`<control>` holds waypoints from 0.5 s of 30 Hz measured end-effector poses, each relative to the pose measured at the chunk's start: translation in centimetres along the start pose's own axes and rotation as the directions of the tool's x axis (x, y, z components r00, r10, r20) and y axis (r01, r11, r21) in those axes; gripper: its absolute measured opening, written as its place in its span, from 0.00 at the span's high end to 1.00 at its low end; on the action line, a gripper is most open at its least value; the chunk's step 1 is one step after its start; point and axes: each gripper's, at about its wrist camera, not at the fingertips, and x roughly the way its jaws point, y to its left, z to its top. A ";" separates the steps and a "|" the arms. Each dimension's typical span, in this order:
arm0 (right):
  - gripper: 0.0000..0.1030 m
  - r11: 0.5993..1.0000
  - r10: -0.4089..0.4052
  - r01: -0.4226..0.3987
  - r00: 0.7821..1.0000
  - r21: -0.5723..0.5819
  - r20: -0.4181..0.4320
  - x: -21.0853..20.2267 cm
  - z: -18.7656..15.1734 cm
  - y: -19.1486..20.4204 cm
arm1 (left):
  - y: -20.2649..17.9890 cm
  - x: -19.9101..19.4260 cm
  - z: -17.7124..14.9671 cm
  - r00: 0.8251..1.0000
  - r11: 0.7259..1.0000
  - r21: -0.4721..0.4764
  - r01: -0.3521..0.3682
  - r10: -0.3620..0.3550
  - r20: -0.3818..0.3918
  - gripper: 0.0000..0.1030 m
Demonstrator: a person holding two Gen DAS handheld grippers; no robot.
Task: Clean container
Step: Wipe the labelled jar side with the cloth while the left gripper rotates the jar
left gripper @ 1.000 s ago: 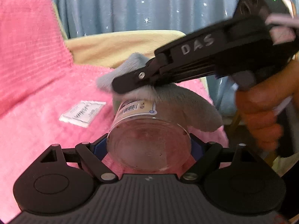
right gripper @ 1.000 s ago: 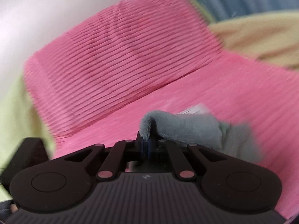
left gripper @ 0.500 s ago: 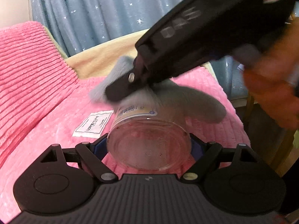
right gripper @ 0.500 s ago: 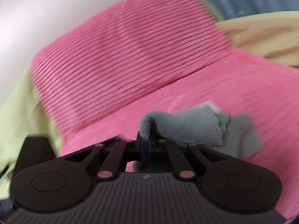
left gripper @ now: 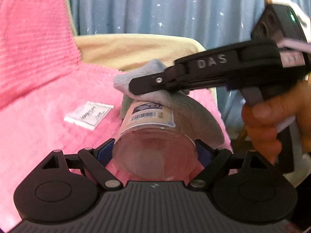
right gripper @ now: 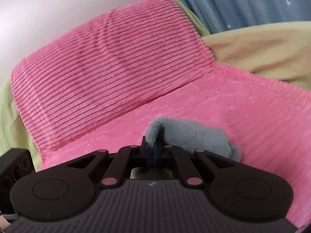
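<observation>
Left fingers (left gripper: 155,153) clench the clear jar (left gripper: 153,145); right fingers (right gripper: 153,149), tightening, pinch the grey cloth (right gripper: 190,136) against it.

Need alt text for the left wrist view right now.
The left gripper clamps a clear labelled container lying on its side over a pink blanket. The right gripper, pinching a grey cloth, presses it onto the container's upper side.

I'm seeing a fluffy pink blanket (left gripper: 44,120) lying under a ribbed pink cushion (right gripper: 108,66); star-patterned blue curtain (left gripper: 155,7) hanging behind.
</observation>
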 end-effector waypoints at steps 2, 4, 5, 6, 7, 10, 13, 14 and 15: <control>0.98 1.000 -0.001 0.001 1.000 -0.001 0.001 0.0 0.0 0.0 | 0.1 0.1 0.0 1.000 1.000 0.003 0.001 -0.001 0.000 0.17; 0.98 1.000 -0.002 0.002 1.000 -0.001 0.002 0.0 0.0 0.0 | 0.2 0.1 -0.1 1.000 1.000 0.006 0.002 -0.002 0.000 0.17; 0.98 1.000 -0.003 0.003 1.000 -0.002 0.002 0.0 0.0 0.0 | -0.2 0.2 -0.1 1.000 0.999 0.045 -0.023 0.023 0.002 0.17; 0.98 1.000 -0.003 0.003 1.000 -0.002 0.003 0.0 0.0 0.0 | -0.4 0.4 0.0 0.999 0.994 0.096 -0.054 0.054 0.004 0.17; 0.98 1.000 -0.004 0.004 1.000 -0.003 0.003 0.0 0.0 0.0 | -0.8 0.6 -0.1 0.996 0.985 0.150 -0.084 0.085 0.004 0.17; 0.98 1.000 -0.006 0.006 1.000 -0.004 0.005 0.1 0.0 0.0 | -1.7 0.7 -0.4 0.991 0.963 0.237 -0.131 0.133 0.009 0.17; 0.98 1.000 -0.007 0.007 1.000 -0.005 0.006 0.1 0.0 0.0 | -1.9 1.0 -0.4 0.990 0.956 0.260 -0.140 0.141 0.012 0.17; 0.98 1.000 -0.008 0.008 1.000 -0.005 0.007 0.1 0.0 0.0 | -2.1 1.1 -0.5 0.989 0.952 0.270 -0.143 0.145 0.014 0.17; 0.98 1.000 -0.009 0.009 1.000 -0.005 0.007 0.1 0.0 0.0 | -2.1 1.2 -0.4 0.989 0.950 0.277 -0.145 0.146 0.014 0.17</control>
